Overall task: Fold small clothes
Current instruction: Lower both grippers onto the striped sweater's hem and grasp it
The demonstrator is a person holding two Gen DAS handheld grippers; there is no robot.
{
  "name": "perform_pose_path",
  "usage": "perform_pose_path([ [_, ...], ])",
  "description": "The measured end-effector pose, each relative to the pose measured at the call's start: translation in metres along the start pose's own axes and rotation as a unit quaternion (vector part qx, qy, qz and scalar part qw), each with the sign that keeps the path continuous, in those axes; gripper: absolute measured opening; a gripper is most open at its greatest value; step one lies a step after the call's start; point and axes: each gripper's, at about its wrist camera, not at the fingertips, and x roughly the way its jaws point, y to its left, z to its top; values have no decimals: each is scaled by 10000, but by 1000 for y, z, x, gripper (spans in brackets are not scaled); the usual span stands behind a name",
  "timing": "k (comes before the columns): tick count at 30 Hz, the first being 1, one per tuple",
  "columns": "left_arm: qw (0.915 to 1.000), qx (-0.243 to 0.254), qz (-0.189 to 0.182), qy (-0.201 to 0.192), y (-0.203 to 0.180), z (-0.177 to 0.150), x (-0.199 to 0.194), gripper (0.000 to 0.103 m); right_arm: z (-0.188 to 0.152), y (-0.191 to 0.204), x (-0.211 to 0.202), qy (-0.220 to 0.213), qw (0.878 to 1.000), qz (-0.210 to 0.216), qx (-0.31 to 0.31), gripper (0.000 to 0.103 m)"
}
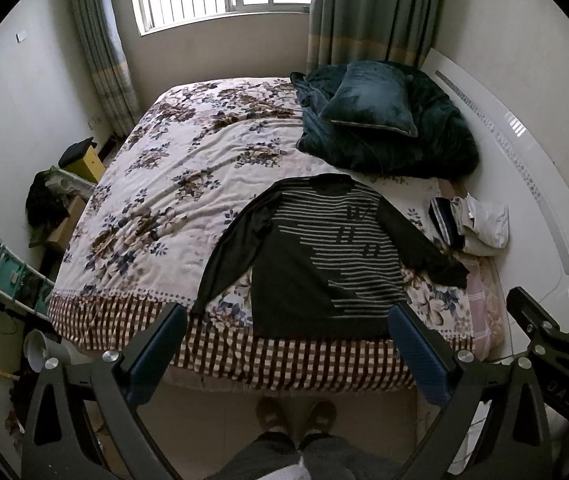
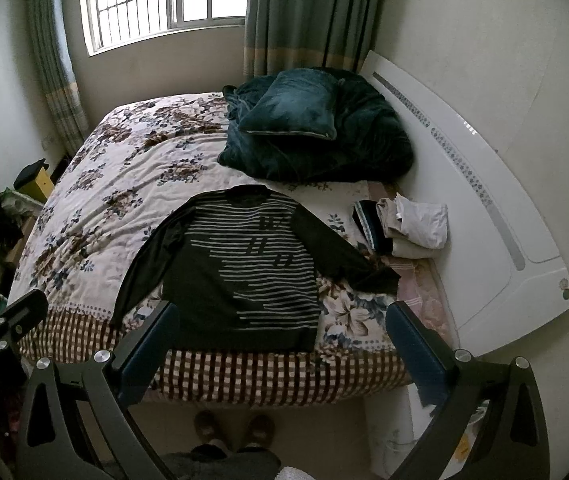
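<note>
A dark long-sleeved shirt with grey stripes [image 1: 324, 264] lies flat on the floral bedspread [image 1: 172, 184], hem at the near edge, both sleeves spread out. It also shows in the right wrist view [image 2: 244, 272]. My left gripper [image 1: 288, 320] is open and empty, held above the floor in front of the bed's near edge. My right gripper [image 2: 280, 320] is open and empty at about the same height, and it shows at the right edge of the left wrist view [image 1: 556, 304].
A pile of folded clothes [image 2: 404, 224] lies on the bed right of the shirt. A dark green pillow and blanket [image 2: 316, 128] sit at the far right. A white headboard [image 2: 484, 184] runs along the right. Clutter stands left of the bed [image 1: 52, 200]. The person's feet [image 1: 296, 416] stand below.
</note>
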Motion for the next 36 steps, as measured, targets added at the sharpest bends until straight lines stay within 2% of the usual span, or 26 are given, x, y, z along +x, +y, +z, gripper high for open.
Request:
perform_pose_path([
  [5, 9996, 105, 210, -178, -6, 24, 53, 103, 5, -20, 55, 228, 9983, -182, 505, 103],
  [10, 9992, 260, 258, 164, -16, 42, 145, 103, 0, -62, 141, 527, 9890, -828, 1108, 103],
  [15, 9971, 311, 475, 504, -35, 42, 230, 103, -12, -128, 248, 878, 9744, -1165, 1709, 103],
  [19, 9934, 381, 745, 779, -64, 41, 305, 103, -31, -199, 351, 1270, 9541, -1352, 2352, 103],
  [23, 9863, 363, 998, 1264, -98, 39, 390, 103, -51, -276, 454, 1559, 9330, -1513, 2869, 103],
  [27, 9809, 361, 1029, 1612, -135, 34, 472, 103, -64, -352, 562, 1722, 9099, -1714, 3363, 103],
  [30, 9769, 477, 1024, 1817, -167, 28, 534, 103, -73, -399, 629, 1896, 8881, -1562, 3885, 103],
  [33, 9750, 568, 1018, 1892, -192, 25, 582, 103, -97, -445, 687, 2065, 8552, -1296, 4573, 93],
  [34, 9741, 610, 1041, 1911, -199, 25, 594, 103, -107, -458, 705, 2132, 8452, -1231, 4744, 86],
  [36, 9727, 691, 1033, 1961, -212, 22, 615, 103, -123, -473, 734, 2252, 8335, -1038, 4938, 82],
])
